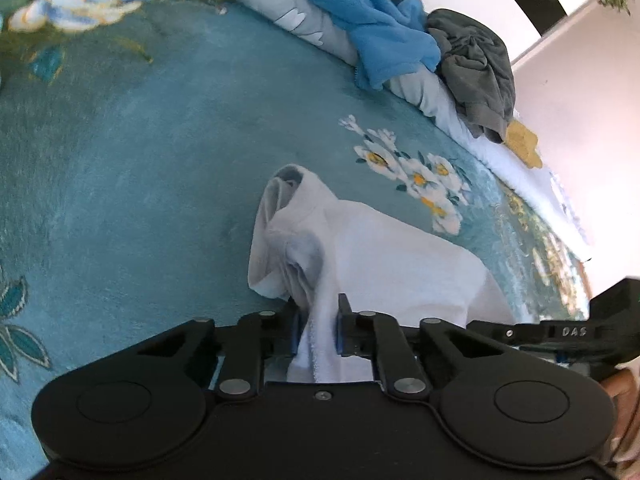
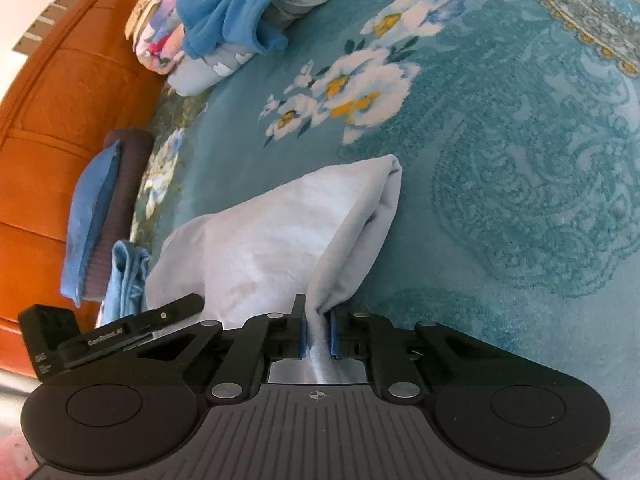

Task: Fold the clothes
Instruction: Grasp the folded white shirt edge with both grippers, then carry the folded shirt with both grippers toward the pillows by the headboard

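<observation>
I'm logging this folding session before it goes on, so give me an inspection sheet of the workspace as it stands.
Surface: teal floral bedspread, soft, bare in the middle.
Job's things: white garment, bunched, lifted at two edges.
Clutter: heap at the far edge with a blue fleece, a grey garment and a pale grey piece; folded blue cloth on a dark roll at the bed's side.
Grippers: left gripper shut on the white garment; right gripper shut on another edge of it.
Cables: nothing seen.
Surroundings: orange wooden headboard; white wall.
</observation>
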### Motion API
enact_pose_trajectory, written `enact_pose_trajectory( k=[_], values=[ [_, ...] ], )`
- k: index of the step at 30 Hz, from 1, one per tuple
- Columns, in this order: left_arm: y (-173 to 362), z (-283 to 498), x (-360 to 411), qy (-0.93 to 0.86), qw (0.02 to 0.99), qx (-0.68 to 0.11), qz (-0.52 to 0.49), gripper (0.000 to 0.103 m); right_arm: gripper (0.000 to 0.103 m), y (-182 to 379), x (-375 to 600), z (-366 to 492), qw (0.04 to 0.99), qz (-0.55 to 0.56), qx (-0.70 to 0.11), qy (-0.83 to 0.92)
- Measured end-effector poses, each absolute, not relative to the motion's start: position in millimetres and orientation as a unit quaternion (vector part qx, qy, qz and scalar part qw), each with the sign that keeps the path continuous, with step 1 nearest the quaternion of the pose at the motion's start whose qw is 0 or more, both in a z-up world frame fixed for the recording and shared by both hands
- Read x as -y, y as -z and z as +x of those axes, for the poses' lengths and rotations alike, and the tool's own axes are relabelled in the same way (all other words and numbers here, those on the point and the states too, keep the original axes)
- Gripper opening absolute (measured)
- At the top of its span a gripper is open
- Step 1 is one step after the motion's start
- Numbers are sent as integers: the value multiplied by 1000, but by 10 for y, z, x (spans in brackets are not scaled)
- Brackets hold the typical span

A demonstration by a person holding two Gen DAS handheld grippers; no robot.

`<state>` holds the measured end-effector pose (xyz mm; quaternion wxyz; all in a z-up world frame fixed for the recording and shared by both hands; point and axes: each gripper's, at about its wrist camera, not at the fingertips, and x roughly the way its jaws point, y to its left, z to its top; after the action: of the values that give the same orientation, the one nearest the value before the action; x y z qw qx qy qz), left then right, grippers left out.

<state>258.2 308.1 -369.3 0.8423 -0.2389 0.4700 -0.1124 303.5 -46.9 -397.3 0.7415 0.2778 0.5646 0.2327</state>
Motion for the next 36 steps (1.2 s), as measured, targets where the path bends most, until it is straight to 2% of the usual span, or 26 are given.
enact_pose_trajectory(
  k=[9,16,22,36],
  values=[
    [3461,2376,-2960,72,857,-435,-266,9,7,3723,484,3084,741,261,-565,-253],
    [3082,2081,-2892,38,862,-407,-299,9,7,3280,447,3134,742,221,-566,-284],
    [2594,1762,-2871,15,870,-384,-309,9,7,2737,332,3112,739,177,-566,-319],
    [1311,1050,-3232,-11,894,-330,-303,9,7,1509,-181,2701,738,149,-540,-376]
  ],
)
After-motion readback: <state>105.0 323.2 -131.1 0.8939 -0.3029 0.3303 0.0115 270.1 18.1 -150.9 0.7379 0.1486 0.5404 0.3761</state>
